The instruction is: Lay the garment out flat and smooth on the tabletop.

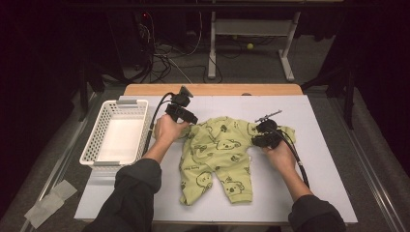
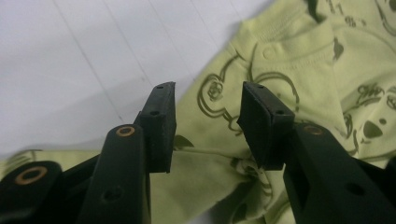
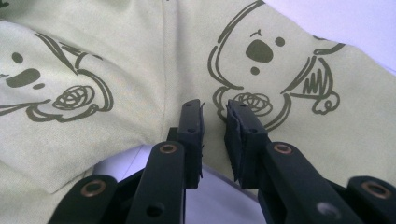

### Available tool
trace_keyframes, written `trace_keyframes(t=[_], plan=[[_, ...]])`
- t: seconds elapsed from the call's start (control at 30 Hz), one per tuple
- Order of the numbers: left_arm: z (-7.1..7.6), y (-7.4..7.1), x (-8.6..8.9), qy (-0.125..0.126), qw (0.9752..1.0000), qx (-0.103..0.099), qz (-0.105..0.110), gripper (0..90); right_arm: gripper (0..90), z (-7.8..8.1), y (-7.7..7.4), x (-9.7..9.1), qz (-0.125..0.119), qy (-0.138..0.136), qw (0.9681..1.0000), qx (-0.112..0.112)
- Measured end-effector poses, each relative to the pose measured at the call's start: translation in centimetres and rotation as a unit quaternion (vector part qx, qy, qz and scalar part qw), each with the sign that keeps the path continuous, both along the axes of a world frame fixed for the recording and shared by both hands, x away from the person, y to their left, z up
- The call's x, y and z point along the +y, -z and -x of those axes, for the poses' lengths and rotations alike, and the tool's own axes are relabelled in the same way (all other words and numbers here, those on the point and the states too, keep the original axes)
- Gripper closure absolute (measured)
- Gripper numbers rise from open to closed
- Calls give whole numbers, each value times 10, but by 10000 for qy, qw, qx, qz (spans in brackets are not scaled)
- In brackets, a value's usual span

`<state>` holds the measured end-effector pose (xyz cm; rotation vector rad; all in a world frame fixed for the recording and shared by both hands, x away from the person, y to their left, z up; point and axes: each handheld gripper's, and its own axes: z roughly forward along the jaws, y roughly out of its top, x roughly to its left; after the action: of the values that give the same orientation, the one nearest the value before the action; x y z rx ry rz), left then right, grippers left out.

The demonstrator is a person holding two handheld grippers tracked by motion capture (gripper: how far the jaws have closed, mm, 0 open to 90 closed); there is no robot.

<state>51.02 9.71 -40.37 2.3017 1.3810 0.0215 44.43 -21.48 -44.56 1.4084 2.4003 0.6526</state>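
- High view: a light green baby garment point(image 1: 217, 157) printed with koala faces lies spread near the middle of a white table point(image 1: 319, 183), its legs toward the near edge. A white basket point(image 1: 118, 137) stands by the table's left edge. The left gripper point(image 1: 189, 122) sits at the garment's left shoulder; the right gripper point(image 1: 258, 140) rests on its right side
- Left gripper view: the two black jaws stand apart with an empty gap between them, pressing on nothing; green cloth point(image 2: 289, 70) lies beyond, bare table to the left
- Right gripper view: the jaws are drawn close together, pinching a raised fold of the green cloth point(image 3: 140, 70) beside a koala print
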Motion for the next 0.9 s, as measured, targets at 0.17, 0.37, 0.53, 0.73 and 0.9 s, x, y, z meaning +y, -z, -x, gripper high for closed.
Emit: trace_keyframes(t=[0.17, 0.37, 0.53, 0.73, 0.9], plan=[[10, -1, 1, 182, 9996, 6, -221, 532, 770, 0, 0, 0, -9, -10, 10000, -2], [31, 1, 9, 260, 9994, -50, -218, 532, 769, 0, 0, -1, -13, -8, 10000, 1], [45, 9, 17, 299, 9993, -39, -217, 532, 769, 0, 0, 0, 4, -9, 10000, 2], [58, 18, 24, 293, 9993, -13, -231, 533, 767, 0, 0, 0, 4, -5, 10000, 0], [65, 26, 30, 243, 9994, 59, -233, 532, 765, 0, 0, 1, 27, 2, 10000, -3]])
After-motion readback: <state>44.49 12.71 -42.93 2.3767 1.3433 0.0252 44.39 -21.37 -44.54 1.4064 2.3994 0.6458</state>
